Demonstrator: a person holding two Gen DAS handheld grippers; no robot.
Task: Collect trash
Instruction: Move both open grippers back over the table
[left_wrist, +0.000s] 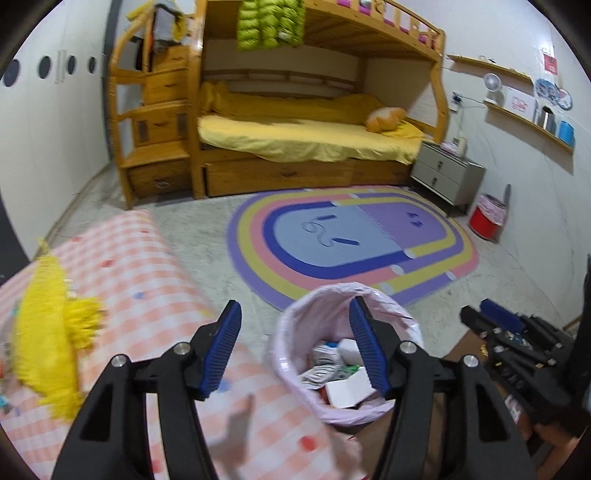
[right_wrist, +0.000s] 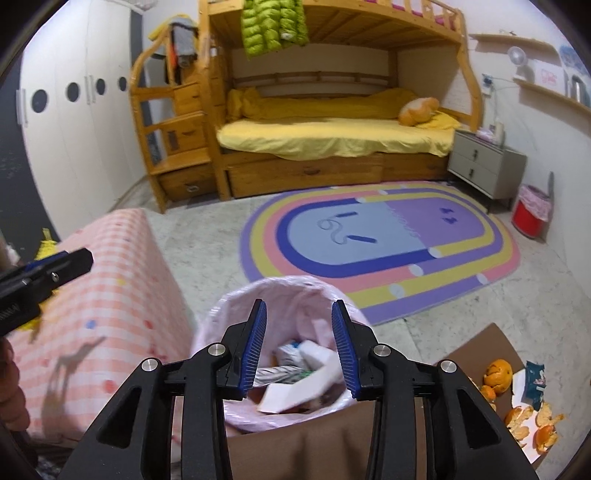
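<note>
Hovering over the lined bin (right_wrist: 236, 306), both grippers (left_wrist: 295, 343) (right_wrist: 299, 343) hold nothing, jaws apart.

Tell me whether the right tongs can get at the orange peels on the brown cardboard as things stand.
Probably yes. The right tongs stand open and empty over the pink-lined bin; the orange peels lie uncovered on the brown cardboard, just to their right, nothing between.

We are holding the left gripper (left_wrist: 295, 345) and right gripper (right_wrist: 298, 345) tilted downward, both jaws parted and gripping nothing.
</note>
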